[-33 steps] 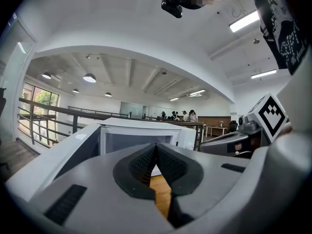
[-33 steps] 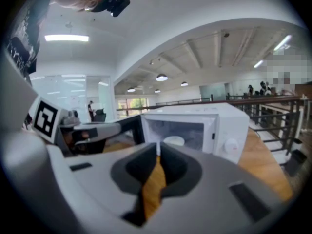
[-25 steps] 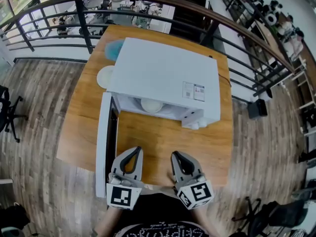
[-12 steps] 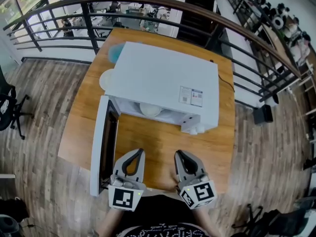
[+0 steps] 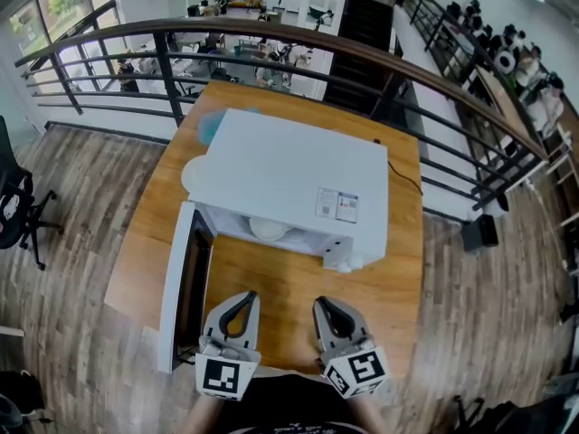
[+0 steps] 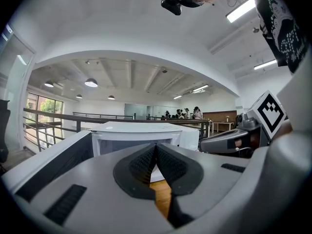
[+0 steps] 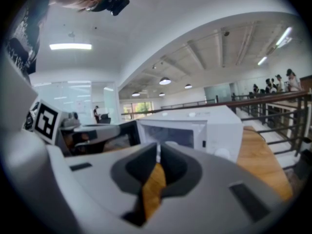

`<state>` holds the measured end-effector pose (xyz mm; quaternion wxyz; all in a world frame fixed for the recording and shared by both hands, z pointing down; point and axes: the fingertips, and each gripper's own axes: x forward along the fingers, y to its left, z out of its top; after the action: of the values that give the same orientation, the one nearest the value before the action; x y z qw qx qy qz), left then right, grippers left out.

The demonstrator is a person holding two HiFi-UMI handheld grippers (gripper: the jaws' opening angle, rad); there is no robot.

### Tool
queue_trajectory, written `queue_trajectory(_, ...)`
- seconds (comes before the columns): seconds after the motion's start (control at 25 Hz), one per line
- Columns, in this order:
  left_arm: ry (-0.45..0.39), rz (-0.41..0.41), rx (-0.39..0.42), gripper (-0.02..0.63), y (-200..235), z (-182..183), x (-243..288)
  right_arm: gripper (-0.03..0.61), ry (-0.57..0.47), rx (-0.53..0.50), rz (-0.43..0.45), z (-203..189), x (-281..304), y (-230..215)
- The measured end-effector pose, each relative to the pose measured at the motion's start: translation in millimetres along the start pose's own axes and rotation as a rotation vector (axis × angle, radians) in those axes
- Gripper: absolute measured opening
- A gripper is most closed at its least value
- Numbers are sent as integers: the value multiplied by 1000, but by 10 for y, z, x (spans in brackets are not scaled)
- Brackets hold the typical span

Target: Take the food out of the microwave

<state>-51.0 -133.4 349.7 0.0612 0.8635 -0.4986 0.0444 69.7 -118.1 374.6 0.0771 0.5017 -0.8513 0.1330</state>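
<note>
We see a white bowl (image 5: 269, 228), or perhaps a plate, inside the microwave (image 5: 289, 170), just behind the open front; what food it carries we cannot make out. The microwave stands on the wooden worktop (image 5: 298, 274), its door (image 5: 176, 297) swung open toward us on the left. Near us, well apart from the bowl, both claws hang over the worktop's near edge, pointing at the microwave. The left claw (image 5: 246, 296) is pressed together with nothing between its jaws, and the right claw (image 5: 322, 302) likewise. A white plate (image 5: 192, 175) lies left of the microwave. A railing (image 5: 167, 75) runs beyond the far edge.
</note>
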Motion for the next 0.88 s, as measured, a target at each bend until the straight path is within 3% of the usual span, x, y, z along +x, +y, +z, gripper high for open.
queue_trajectory(0.48, 14, -33, 24, 34, -28, -5, 98, 38, -6, -11, 7, 5, -25, -9)
queue_trajectory(0.72, 55, -78, 42, 38, 12, -78, 283, 38, 7, -82, 21, 24, 97, 2)
queue_trajectory(0.88, 100, -138, 111, 123, 50, -176, 485, 67, 40, -126, 36, -23, 269, -3)
